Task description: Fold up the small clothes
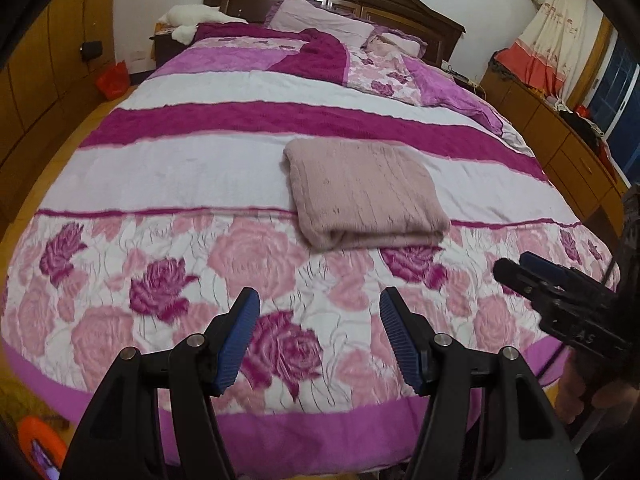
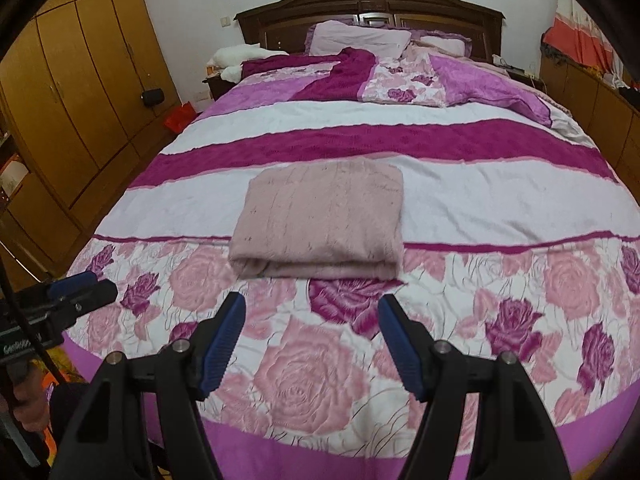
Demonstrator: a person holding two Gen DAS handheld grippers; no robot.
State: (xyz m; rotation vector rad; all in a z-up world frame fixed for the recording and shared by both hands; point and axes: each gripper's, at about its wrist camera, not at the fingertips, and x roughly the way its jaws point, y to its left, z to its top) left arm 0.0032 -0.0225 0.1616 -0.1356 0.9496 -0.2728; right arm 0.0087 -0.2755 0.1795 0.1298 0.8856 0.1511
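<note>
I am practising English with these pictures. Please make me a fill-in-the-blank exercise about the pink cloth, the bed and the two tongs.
1. The pink cloth lies ____ into a thick rectangle on the bedspread.
2. The left tongs and the right tongs are both ____ and hold nothing.
3. Neither tongs ____ the cloth; both hang over the rose print near the foot of the bed.
4. Two ____ lean against the dark wooden headboard.

Missing words: folded; open; touches; pillows

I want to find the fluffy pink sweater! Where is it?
The folded pink sweater lies on the bed's floral quilt, across the thin magenta stripe just above the rose border, ahead of both open grippers: right of centre in the left wrist view, centred in the right.
</note>
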